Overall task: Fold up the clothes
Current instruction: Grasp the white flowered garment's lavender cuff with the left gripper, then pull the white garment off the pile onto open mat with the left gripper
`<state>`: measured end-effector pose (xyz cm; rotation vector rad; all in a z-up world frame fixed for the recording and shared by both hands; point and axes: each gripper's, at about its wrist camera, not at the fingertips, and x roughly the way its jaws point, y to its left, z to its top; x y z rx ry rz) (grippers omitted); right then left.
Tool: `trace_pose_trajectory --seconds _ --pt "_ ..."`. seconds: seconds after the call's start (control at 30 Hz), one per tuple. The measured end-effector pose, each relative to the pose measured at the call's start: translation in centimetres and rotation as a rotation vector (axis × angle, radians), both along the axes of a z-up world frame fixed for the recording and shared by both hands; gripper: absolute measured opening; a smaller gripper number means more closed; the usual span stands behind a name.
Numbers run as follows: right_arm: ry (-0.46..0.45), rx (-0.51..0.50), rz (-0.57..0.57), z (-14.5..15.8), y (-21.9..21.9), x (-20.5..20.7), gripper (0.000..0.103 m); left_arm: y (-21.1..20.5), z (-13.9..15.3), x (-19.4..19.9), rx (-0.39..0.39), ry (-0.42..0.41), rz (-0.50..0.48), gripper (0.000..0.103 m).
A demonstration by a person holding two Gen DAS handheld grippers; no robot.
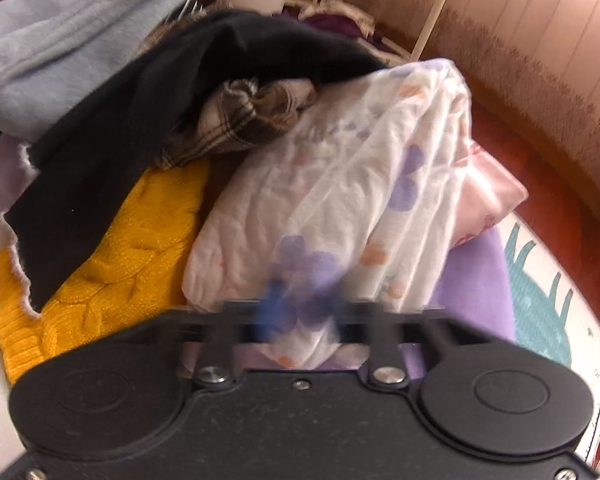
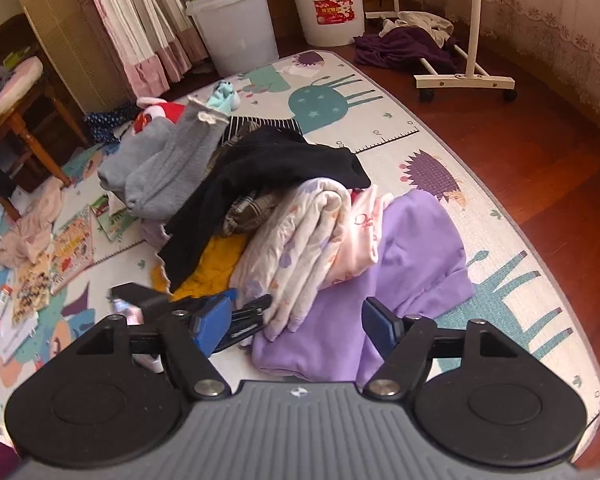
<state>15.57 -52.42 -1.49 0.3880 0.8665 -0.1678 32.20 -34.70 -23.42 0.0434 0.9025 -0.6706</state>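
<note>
Our left gripper (image 1: 300,316) pinches the floral garment (image 1: 340,184) atop the purple cloth (image 2: 400,272); our right gripper (image 2: 296,320) gapes wide beside it.

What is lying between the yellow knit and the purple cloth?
The white floral garment, bunched, with a pink printed piece tucked on its purple-cloth side; the right wrist view shows it.

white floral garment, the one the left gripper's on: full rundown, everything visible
The white floral garment is thin, wrinkled cotton-like fabric printed with purple and orange flowers, bunched into a loose elongated bundle. It lies atop the pile, over the purple cloth, against the pink garment and yellow knit, its far end under the black garment. The left gripper has its jaws closed on the near end.
</note>
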Motion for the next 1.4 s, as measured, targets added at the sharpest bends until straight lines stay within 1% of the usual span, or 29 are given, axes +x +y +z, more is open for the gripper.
trace_pose_trajectory --seconds 0.07,0.13,0.2,0.3,0.43,0.53,0.63,0.73,0.83,0.9,0.93,1.0,1.07,1.13,1.2,1.33,1.37,1.4 --pt "-0.009 0.009 -0.005 0.4 -0.1 -0.1 0.073 1.0 1.1 -0.2 -0.038 0.012 0.021 0.003" --pt "-0.019 0.017 -0.01 0.7 -0.1 -0.3 0.073 2.2 2.5 -0.9 -0.078 0.012 0.026 0.002" --pt "-0.028 0.026 -0.015 1.1 -0.2 -0.4 0.074 3.8 4.3 -2.7 -0.085 -0.018 -0.004 0.002" --pt "-0.043 0.039 -0.023 1.7 -0.2 -0.6 0.077 6.5 7.0 -5.7 -0.071 -0.047 -0.043 0.002" --pt "-0.061 0.056 -0.033 2.4 -0.4 -0.9 0.078 11.1 11.9 -9.3 -0.098 -0.073 -0.047 0.002" --pt "-0.076 0.065 -0.051 3.1 -0.5 -1.1 0.079 14.9 16.6 -11.2 -0.148 -0.077 -0.007 0.002" --pt "-0.084 0.08 -0.072 3.6 -0.6 -1.4 0.079 17.7 21.5 -13.2 -0.138 -0.126 -0.007 0.002" --pt "-0.088 0.089 -0.079 4.2 0.0 -1.7 0.08 21.1 25.9 -15.0 -0.168 -0.135 0.025 0.002" --pt "-0.109 0.105 -0.067 5.5 1.2 -2.3 0.08 22.9 27.7 -16.6 -0.065 -0.15 -0.011 0.002" --pt "-0.134 0.119 -0.059 6.7 2.2 -2.8 0.081 24.5 28.3 -17.5 -0.034 -0.136 0.012 0.002" --pt "-0.146 0.127 -0.055 7.3 2.6 -3.1 0.081 25.8 28.9 -18.1 -0.076 -0.121 0.029 0.002" --pt "-0.172 0.141 -0.046 8.5 3.5 -3.6 0.084 28.0 30.0 -19.6 -0.162 -0.121 0.048 0.002" --pt "-0.171 0.13 -0.015 8.7 4.9 -3.5 0.086 30.0 30.7 -21.0 -0.27 -0.112 0.056 0.002" --pt "-0.164 0.113 0.022 8.6 6.3 -3.1 0.089 30.5 30.8 -21.5 -0.265 -0.121 0.063 0.002" --pt "-0.156 0.095 0.059 8.6 7.7 -2.8 0.089 31.3 30.4 -21.4 -0.326 -0.046 0.069 0.002" --pt "-0.141 0.06 0.133 8.5 10.6 -2.2 0.089 32.3 28.8 -20.9 -0.374 0.041 0.038 0.002" --pt "-0.137 0.051 0.151 8.5 11.3 -2.0 0.089 32.5 28.3 -20.6 -0.32 0.047 0.053 0.002" --pt "-0.134 0.042 0.169 8.5 12.1 -1.8 0.089 32.7 27.3 -20.1 -0.245 0.046 0.074 0.002"
